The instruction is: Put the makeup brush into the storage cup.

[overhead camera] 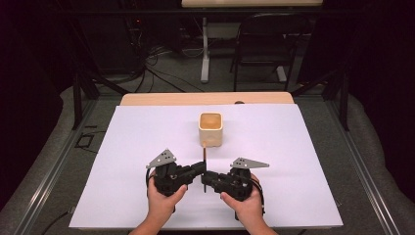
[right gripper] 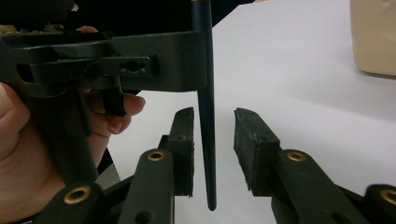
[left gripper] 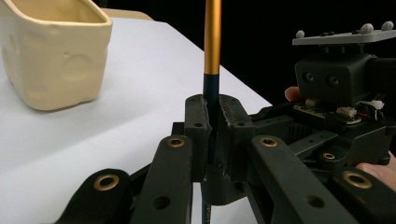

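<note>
The brush, dark at its lower handle and orange above, stood between your two hands near the front of the white tabletop, just in front of the cream cup. Your left hand-held gripper was clamped tight on the dark handle. Your right hand-held gripper had its jaws apart, the handle's pointed end hanging between the pads, nearer one pad but apparently touching neither.

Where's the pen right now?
High view: the pen is mid-table, just in front of the cream cup, clamped by the left gripper, between the right gripper's open fingers.
</note>
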Demonstrator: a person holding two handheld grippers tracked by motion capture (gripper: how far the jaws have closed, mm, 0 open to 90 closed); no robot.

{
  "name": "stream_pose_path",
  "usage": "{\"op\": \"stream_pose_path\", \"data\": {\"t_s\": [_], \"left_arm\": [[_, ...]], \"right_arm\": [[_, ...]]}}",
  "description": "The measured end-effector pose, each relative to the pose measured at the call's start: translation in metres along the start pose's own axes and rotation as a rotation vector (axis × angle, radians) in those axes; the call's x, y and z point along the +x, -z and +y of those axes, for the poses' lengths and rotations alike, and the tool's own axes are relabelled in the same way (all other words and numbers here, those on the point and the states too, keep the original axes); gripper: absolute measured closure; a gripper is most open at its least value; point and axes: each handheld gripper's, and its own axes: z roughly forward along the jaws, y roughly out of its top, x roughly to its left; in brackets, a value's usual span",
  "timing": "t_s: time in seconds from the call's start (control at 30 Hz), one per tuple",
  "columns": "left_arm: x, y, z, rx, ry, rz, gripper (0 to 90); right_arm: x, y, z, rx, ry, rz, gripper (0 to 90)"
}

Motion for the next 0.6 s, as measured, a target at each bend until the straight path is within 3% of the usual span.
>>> {"op": "stream_pose_path", "data": {"t_s": [0.23,0.27,0.6], "left_arm": [[-0.0011,-0.0017,-0.001,0.013,0.001,-0.006,82.8],[-0.0011,-0.0021,-0.0011,0.013,0.001,-0.006,82.8],[-0.0014,-0.0036,-0.002,0.021,0.006,-0.01,82.8]], "right_arm": [[0.0008,-0.0008,-0.0005,0.007,0.004,-0.001,71.2],[0.0006,0.0001,0.0001,0.03,0.008,-0.004,71.3],[-0.0003,-0.0005,-0.0007,0.02,0.006,0.003,77.0]]}}
